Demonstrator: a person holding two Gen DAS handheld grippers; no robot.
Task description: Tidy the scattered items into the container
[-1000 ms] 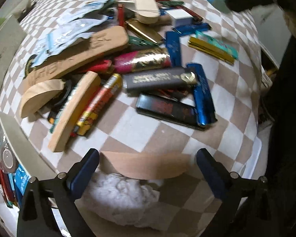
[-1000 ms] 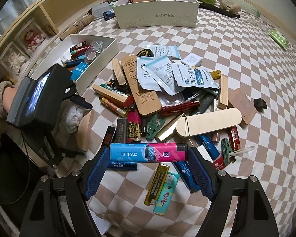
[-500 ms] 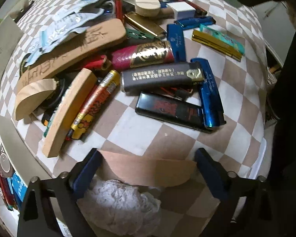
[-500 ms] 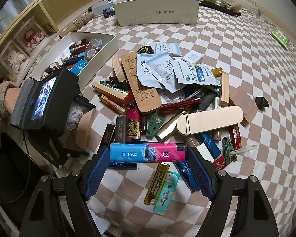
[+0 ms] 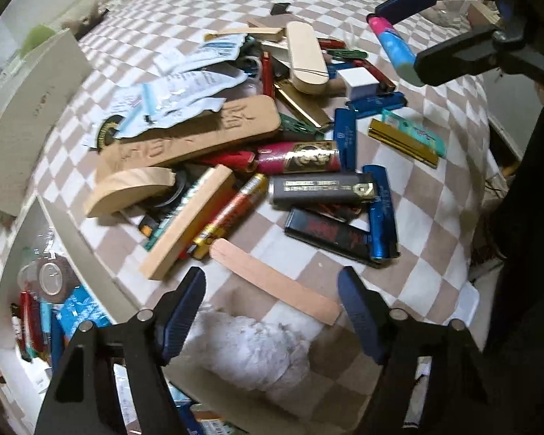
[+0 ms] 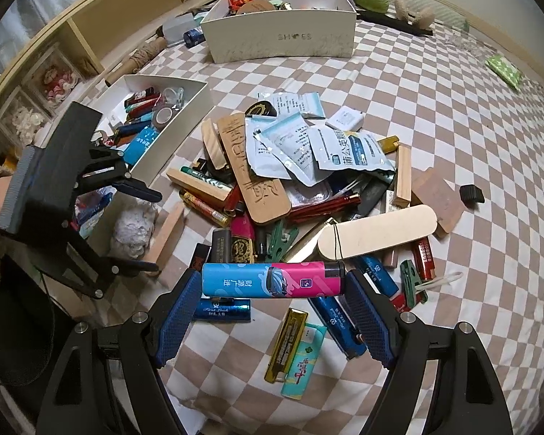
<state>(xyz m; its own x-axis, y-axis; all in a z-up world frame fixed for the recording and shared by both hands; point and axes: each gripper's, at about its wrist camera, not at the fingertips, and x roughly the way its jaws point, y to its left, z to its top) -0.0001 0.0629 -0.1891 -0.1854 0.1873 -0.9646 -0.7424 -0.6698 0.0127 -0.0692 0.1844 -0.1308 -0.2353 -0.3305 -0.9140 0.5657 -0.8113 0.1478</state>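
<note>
My right gripper [image 6: 272, 311] is closed on a blue-and-pink cylindrical lighter [image 6: 272, 278], gripped end to end between the two blue pads and held horizontal, clear of the checked brown-and-white cloth [image 6: 453, 116]. In the left wrist view the same lighter [image 5: 391, 49] shows raised above the far side of the pile.

My left gripper [image 5: 272, 308] stands wide open and holds nothing. A flat, pale pink wooden stick [image 5: 275, 281] lies on the cloth between its fingers, just beyond a crumpled white tissue wad [image 5: 250, 351]. I cannot tell whether either pad touches the stick.

The target, an open white cardboard tray [image 6: 177, 123], sits at the left edge of the pile and already contains several lighters, a tape roll and small packets. I judge the task as begun but mostly outstanding.

Remaining on the cloth: a carved brown wooden plaque [image 6: 254, 170], white-and-blue foil sachets [image 6: 308, 145], a rounded pale wooden slat [image 6: 377, 232], a dark grey lighter [image 5: 319, 188], blue metallic lighters [image 5: 380, 214] and many other small items. A second white box printed "SHOES" [image 6: 283, 36] stands well apart, farther back.
</note>
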